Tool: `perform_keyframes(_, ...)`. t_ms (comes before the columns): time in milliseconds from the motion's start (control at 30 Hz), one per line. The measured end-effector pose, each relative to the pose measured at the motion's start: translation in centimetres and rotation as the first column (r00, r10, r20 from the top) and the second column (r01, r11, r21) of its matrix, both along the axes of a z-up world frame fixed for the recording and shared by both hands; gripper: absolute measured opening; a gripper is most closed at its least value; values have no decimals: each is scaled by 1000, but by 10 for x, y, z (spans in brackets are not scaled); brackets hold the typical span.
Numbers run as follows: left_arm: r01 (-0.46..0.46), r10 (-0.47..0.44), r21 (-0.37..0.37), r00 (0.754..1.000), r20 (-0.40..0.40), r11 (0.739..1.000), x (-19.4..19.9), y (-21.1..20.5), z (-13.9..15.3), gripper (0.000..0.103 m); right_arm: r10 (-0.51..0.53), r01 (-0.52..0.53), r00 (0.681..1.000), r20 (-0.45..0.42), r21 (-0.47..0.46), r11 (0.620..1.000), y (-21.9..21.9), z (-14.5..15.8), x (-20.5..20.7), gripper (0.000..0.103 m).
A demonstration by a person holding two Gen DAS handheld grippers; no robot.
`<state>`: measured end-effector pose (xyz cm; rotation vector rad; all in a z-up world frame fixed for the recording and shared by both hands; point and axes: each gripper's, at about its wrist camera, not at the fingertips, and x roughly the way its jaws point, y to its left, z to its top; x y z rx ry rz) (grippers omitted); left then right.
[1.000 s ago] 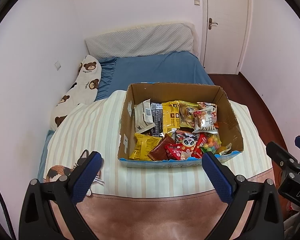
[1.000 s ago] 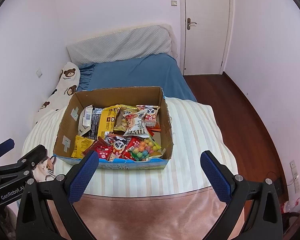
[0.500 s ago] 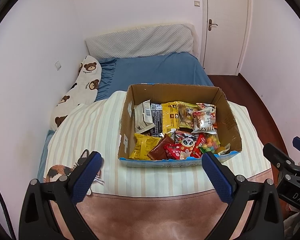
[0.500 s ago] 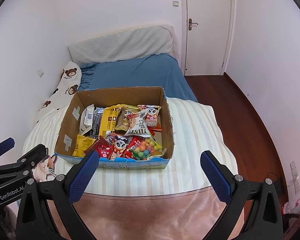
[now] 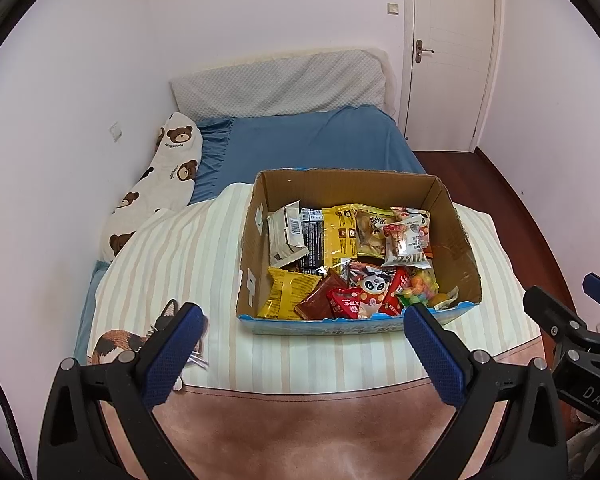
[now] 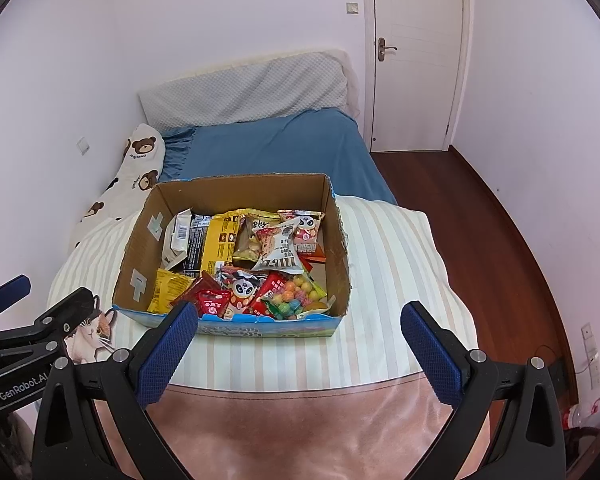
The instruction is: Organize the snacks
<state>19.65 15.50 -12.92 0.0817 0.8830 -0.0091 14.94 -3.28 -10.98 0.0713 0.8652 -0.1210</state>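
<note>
1. Left wrist view: the left tongs (image 5: pixel 300 328) are spread wide with nothing between their blue pads (image 5: pixel 172 354). They hang over the pink-brown end of the bed cover, near the box but not touching it.
2. The brown cardboard box with a blue front edge (image 5: pixel 456 232) sits on the cream striped blanket (image 5: pixel 180 256) on the bed. It is open at the top and full of snack packs.
3. Inside the box, a grey-white pack with a barcode (image 5: pixel 286 230) leans at the back left. Beside it lie a black pack (image 5: pixel 312 240) and a tall yellow pack (image 5: pixel 340 232).
4. At the front are a yellow crinkled pack (image 5: pixel 284 292), a brown pack (image 5: pixel 320 300), a red pack with a panda face (image 5: pixel 370 286) and a clear bag of coloured candy balls (image 5: pixel 418 286).
5. Right wrist view: the right tongs (image 6: pixel 300 328) are also spread wide and hold nothing. They hang just in front of the box (image 6: pixel 340 240).
6. A white puffy pack with big letters (image 6: pixel 278 252) lies on top of the pile, maybe leaning on other packs.
7. A long white pillow with brown bears (image 5: pixel 160 184) lies by the wall, and a blue sheet (image 5: pixel 308 140) covers the far half of the bed. A white door (image 6: pixel 416 52) is shut at the back.
</note>
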Motion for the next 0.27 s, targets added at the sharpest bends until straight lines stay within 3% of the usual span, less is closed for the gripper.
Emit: perform_keyframes(267, -2, 2, 7, 1000, 29, 1000, -3, -3, 2, 103, 1, -1, 1000, 8, 1, 1000, 1, 0, -1, 103)
